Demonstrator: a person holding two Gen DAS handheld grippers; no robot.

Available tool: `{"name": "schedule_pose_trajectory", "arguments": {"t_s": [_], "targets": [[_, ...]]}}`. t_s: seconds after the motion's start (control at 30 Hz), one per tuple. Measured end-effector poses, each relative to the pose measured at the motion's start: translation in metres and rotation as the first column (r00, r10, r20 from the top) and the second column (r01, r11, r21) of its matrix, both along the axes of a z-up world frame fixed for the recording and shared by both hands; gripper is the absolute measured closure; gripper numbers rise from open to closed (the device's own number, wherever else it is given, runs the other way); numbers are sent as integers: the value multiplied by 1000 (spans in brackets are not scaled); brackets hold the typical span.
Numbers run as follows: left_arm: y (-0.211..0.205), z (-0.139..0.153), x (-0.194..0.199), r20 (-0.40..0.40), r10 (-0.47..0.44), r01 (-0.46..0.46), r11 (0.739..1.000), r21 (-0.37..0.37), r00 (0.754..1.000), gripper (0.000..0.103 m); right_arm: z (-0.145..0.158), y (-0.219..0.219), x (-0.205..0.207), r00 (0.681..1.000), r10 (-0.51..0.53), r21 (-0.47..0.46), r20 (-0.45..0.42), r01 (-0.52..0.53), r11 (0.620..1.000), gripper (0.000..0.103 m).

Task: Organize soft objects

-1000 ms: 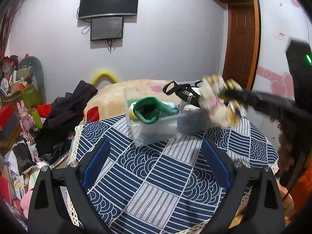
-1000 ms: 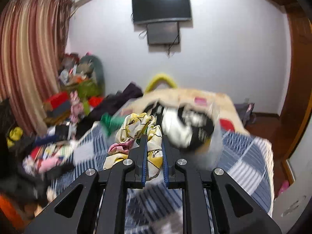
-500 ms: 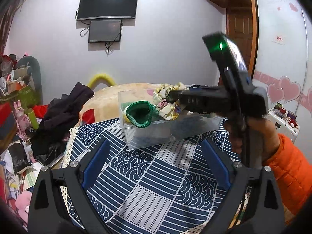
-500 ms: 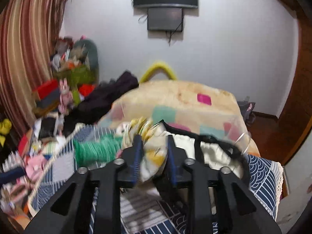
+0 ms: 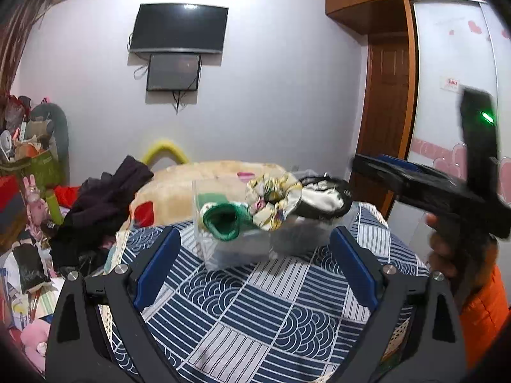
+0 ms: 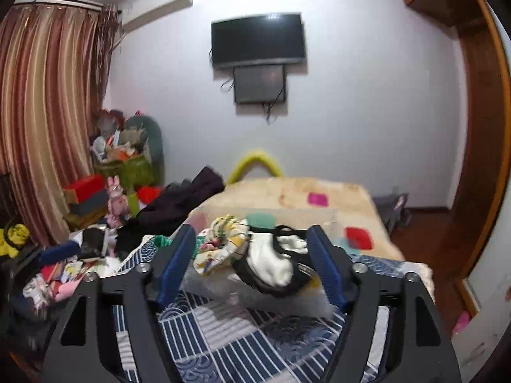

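Holding 3 soft items, 1 clear bin (image 5: 236, 252) faces 2 released grippers' fingers (image 6: 174, 261).

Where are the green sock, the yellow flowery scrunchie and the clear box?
green sock (image 5: 222, 223), left wrist view, on its open cuff.
scrunchie (image 5: 274, 196), left wrist view, on its bunched fabric.
clear box (image 5: 236, 253), left wrist view, on its front wall.

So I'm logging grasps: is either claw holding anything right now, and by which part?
Nothing is held. The left claw and right claw are both open; the floral scrunchie lies in the clear bin.
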State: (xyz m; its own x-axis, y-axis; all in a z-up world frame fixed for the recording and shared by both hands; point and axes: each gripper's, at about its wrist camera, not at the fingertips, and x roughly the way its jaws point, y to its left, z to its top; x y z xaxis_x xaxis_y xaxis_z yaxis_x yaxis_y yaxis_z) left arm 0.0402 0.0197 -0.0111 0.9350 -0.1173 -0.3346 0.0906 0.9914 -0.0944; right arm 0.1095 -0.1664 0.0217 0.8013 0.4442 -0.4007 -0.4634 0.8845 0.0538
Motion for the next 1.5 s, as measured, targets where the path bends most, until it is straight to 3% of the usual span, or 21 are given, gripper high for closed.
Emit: {"name": "schedule_pose_trajectory", "arguments": {"t_s": [0.13,0.4,1.5], "targets": [[0,9,-5,35,4,-4,1000,-13,999,7,7,-20,-32,995,-72,15,68,71,997,15],[-5,16,-20,84,6,-5,1000,-9,996,7,9,-14,-58,990,-44,16,135,42,999,5],[-5,22,-31,135,37,-38,999,2,990,4,9,-11,-66,988,-66,54,137,59,997,4]]}}
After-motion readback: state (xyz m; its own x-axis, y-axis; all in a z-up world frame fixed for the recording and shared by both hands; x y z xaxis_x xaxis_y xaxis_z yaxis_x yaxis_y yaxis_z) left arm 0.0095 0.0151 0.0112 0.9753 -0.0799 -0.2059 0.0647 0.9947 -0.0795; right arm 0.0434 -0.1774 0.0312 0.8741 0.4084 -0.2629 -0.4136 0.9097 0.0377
